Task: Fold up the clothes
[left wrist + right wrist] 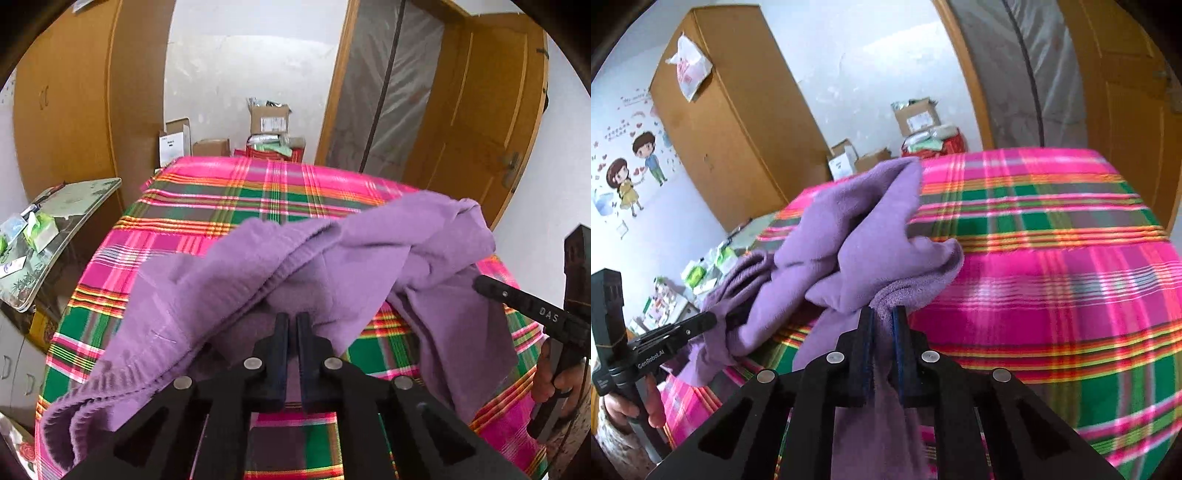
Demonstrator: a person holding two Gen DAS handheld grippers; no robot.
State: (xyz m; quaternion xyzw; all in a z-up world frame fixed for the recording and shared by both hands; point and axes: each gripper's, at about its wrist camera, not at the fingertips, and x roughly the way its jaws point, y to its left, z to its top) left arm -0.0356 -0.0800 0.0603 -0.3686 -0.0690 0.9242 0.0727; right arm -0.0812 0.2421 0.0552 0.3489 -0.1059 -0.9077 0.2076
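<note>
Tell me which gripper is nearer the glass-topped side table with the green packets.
Left. The left gripper grips the purple fleece garment on the side table's side; the right gripper grips it on the far side.

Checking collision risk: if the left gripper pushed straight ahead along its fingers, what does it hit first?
The purple cloth. The left gripper is shut on it, and its bunched folds rise just past the fingertips; the plaid-covered surface lies beyond, depth unclear.

The purple cloth (229,280) looks soft, fuzzy and matt. Under it the plaid cover (207,206) is smooth woven fabric with a slight sheen. Behind stands a matt wooden wardrobe (74,103).
</note>
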